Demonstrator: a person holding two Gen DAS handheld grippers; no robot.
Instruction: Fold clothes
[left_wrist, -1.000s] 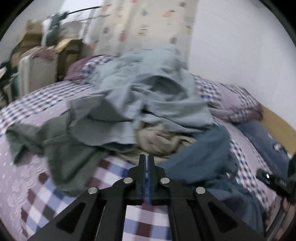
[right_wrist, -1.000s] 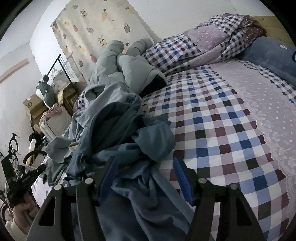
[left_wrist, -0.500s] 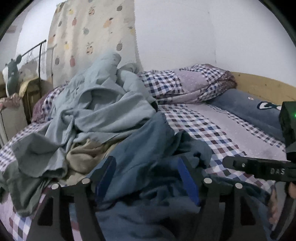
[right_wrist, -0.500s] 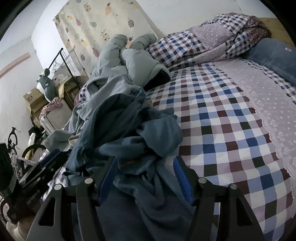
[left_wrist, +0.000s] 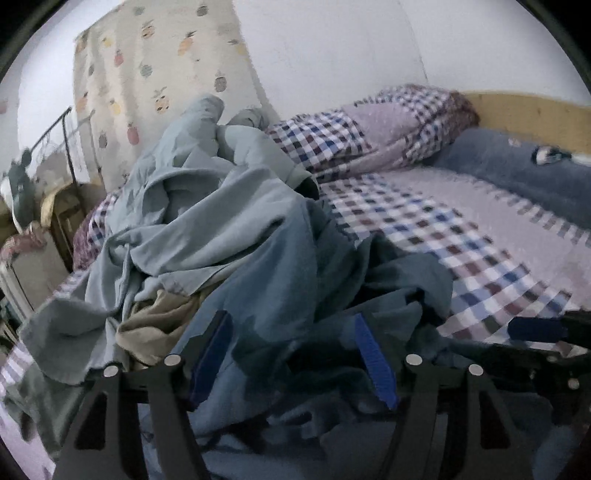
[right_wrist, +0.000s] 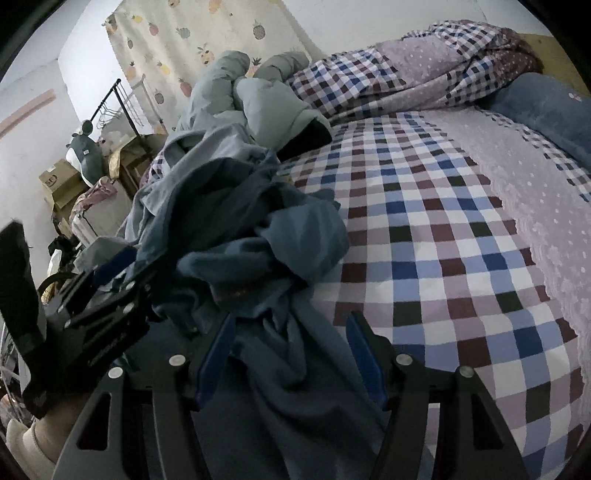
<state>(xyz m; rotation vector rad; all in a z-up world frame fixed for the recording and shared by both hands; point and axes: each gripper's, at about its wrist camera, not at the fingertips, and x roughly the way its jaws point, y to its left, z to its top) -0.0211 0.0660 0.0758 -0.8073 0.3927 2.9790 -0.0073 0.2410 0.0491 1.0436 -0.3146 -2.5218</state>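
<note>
A heap of clothes lies on the left half of the bed. A dark blue garment (left_wrist: 295, 266) sprawls at the front, a pale blue-grey one (left_wrist: 207, 206) is piled behind it, and a beige piece (left_wrist: 155, 317) peeks out at the left. My left gripper (left_wrist: 291, 325) hovers low over the dark blue garment (right_wrist: 258, 229); its jaws are closing, folds of that cloth lie between them, and the pads stand apart from it. My right gripper (right_wrist: 291, 321) is open over the same garment's near end, with a bunched fold between its fingers. It shows at the right edge of the left wrist view.
The checked bedsheet (right_wrist: 443, 240) stretches to the right. A rolled checked quilt (left_wrist: 369, 129) and a blue pillow (left_wrist: 517, 177) lie by the wooden headboard (left_wrist: 524, 110). A pale puffy jacket (right_wrist: 266, 96) tops the heap's far end. Cardboard boxes (right_wrist: 59, 181) and a clothes rack stand beyond the bed's left side.
My left gripper went from shut to wide open, swung right and rolled, and now sits over the dark blue garment beside the right gripper. The right gripper has barely moved.
</note>
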